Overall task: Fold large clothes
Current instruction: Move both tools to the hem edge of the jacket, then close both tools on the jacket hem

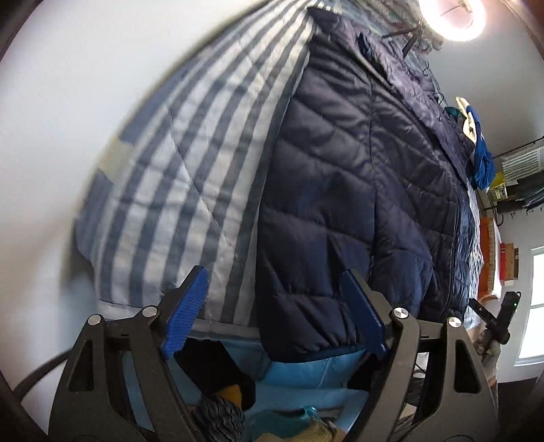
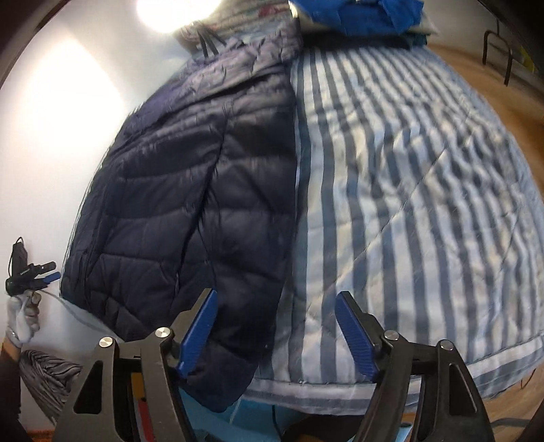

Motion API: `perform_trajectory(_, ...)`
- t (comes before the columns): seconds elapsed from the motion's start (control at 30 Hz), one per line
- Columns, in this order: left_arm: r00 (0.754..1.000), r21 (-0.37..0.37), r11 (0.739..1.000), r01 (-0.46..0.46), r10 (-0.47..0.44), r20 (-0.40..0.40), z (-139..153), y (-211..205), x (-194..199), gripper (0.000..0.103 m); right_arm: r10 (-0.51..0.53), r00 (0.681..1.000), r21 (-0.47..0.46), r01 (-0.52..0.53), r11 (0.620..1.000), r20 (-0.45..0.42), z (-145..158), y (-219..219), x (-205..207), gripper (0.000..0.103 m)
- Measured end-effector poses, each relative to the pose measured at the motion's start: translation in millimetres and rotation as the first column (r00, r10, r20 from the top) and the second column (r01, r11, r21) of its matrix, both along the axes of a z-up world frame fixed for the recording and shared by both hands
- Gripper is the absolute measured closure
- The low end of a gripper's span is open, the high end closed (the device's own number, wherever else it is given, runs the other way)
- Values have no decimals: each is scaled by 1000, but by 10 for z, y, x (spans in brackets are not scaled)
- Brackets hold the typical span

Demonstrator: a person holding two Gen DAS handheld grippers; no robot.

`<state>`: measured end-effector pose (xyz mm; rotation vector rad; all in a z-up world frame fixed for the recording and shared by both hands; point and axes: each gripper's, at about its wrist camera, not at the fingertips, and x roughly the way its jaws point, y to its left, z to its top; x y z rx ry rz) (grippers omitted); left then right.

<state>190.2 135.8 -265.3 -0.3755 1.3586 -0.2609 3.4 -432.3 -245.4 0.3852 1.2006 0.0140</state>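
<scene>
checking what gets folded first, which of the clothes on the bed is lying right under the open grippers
The dark navy quilted puffer jacket, spread flat on the striped quilt. The bright blue garment sits bunched at the bed's far end, well away from both grippers.

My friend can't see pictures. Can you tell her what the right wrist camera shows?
A dark navy puffer jacket lies flat on a blue-and-white striped quilt. The right gripper hangs over the jacket's near hem, jaws open and holding nothing. Blue folded clothes sit at the far end.
</scene>
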Motion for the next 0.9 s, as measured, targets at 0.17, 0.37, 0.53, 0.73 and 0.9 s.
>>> perform_trajectory(0.17,998,-4,999,46,-47,-45,-150,-143,17,24,25,1000,31,-25,999,-12,-72,57,52,30)
perform_trajectory(0.37,997,6,998,61,-61,-49,-181,-241,37,25,57,998,90,-56,994,-13,-123,128,120,31)
perform_trajectory(0.53,997,-4,999,53,-53,-47,-179,-222,60,44,90,996,106,-87,990,-21,-173,222,184,31)
perform_trajectory(0.73,996,-41,997,72,-73,-40,-132,-264,62,96,120,993,183,-115,976,-21,-204,294,219,69)
perform_trajectory(0.9,992,-10,993,115,-115,55,106,-409,-27,100,136,991,117,-135,984,4,-91,325,204,98)
